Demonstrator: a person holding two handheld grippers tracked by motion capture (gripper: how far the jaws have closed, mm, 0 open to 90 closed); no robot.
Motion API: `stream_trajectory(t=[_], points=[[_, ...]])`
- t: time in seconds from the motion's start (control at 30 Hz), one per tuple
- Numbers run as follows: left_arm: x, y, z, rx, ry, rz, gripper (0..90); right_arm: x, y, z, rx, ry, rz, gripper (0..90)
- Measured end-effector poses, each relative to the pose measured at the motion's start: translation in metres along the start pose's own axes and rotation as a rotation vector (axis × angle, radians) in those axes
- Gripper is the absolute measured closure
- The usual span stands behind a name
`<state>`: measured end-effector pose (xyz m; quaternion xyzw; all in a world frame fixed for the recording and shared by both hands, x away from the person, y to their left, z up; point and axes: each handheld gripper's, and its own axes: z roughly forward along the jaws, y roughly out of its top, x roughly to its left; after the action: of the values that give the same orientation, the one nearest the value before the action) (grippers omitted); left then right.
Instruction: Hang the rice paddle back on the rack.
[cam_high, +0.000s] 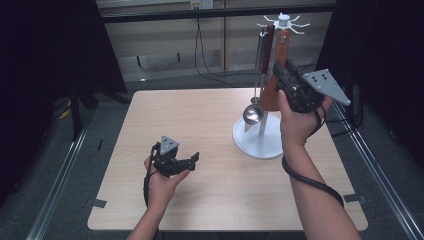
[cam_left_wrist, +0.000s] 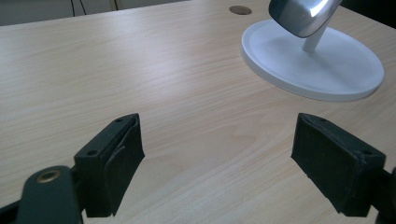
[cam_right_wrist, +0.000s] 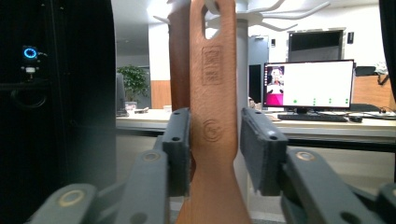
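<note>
A white utensil stand (cam_high: 258, 144) rises at the table's right, with hooks at its top (cam_high: 284, 20). A light wooden spatula (cam_high: 272, 92) hangs from a hook, beside a darker wooden handle (cam_high: 267, 45) and a steel ladle (cam_high: 252, 114). My right gripper (cam_high: 281, 70) is raised at the spatula's handle. In the right gripper view, the gripper (cam_right_wrist: 215, 149) has a jaw on each side of the spatula (cam_right_wrist: 212, 93); the left pad touches and a thin gap shows at the right pad. My left gripper (cam_high: 193, 160) is open low over the table, holding nothing, its jaws (cam_left_wrist: 217, 158) wide apart.
The left gripper view shows the stand's round base (cam_left_wrist: 327, 70) and the ladle bowl (cam_left_wrist: 301, 16) ahead and to the right. The wooden table (cam_high: 200, 115) has bare room to the left and front. Dark curtains and metal rails flank the table.
</note>
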<state>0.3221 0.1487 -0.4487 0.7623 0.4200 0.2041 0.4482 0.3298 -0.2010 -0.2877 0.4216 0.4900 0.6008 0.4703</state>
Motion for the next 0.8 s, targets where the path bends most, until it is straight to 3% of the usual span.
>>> stream_trajectory(t=[0.23, 0.3, 0.37, 0.8], points=[[-0.001, 0.0, -0.001, 0.0, -0.002, -0.002, 16.2, -0.008, -0.005, -0.005, -0.016, 0.007, 0.049, 56.2], [-0.001, 0.0, -0.001, -0.003, -0.001, -0.006, 16.2, -0.008, -0.007, -0.007, -0.026, 0.042, 0.054, 54.1], [-0.002, 0.0, -0.001, -0.005, -0.001, -0.007, 16.2, -0.008, -0.009, -0.008, -0.028, 0.047, 0.033, 50.8], [-0.001, -0.001, -0.002, 0.005, 0.001, 0.007, 16.2, -0.007, -0.026, -0.015, -0.031, 0.093, 0.061, 37.0]])
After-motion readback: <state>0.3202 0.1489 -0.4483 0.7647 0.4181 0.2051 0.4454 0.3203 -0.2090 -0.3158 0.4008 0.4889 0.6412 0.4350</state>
